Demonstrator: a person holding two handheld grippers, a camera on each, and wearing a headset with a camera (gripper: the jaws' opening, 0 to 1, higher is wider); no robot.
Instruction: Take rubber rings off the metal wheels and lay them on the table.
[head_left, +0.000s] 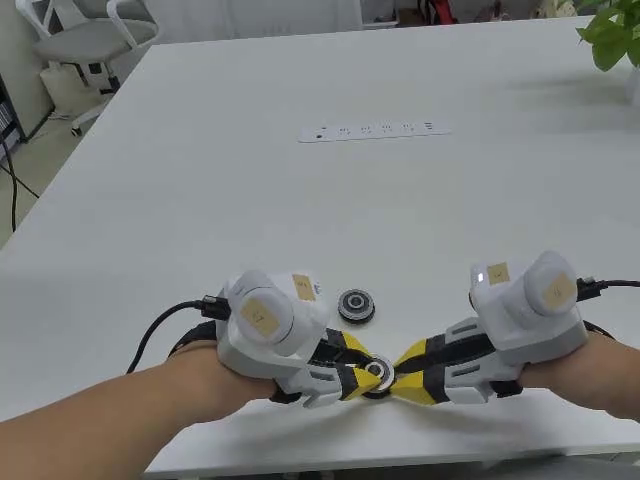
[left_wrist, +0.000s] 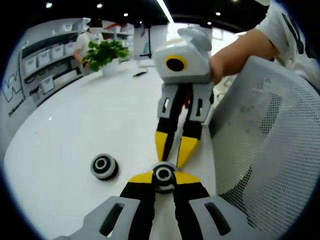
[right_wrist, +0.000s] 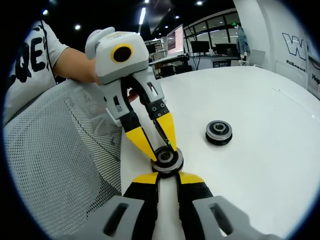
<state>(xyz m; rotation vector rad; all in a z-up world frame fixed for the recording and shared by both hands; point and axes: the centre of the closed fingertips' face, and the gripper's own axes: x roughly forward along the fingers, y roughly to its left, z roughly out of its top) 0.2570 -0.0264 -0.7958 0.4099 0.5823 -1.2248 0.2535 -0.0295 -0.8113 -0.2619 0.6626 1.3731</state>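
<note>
A small metal wheel (head_left: 376, 372), a silver hub inside a black rubber ring (right_wrist: 178, 161), sits at the worktop's (head_left: 300, 220) near edge, clamped in the left tool's (left_wrist: 164, 177) narrow jaws. The right tool's (right_wrist: 168, 175) narrow tips touch its rim, but I cannot tell whether they grip it. A second wheel (head_left: 356, 305) lies flat just beyond.

The table (head_left: 300, 220) has a smooth, matt white top. The held wheel (right_wrist: 167, 160) and the loose wheel (right_wrist: 218, 131) show bright metal at the centre with matt black rubber around it. The left gripper (left_wrist: 164, 179) and right gripper (right_wrist: 168, 176) have smooth grey plastic housings. The chair back (right_wrist: 60, 150) is white woven mesh.
</note>
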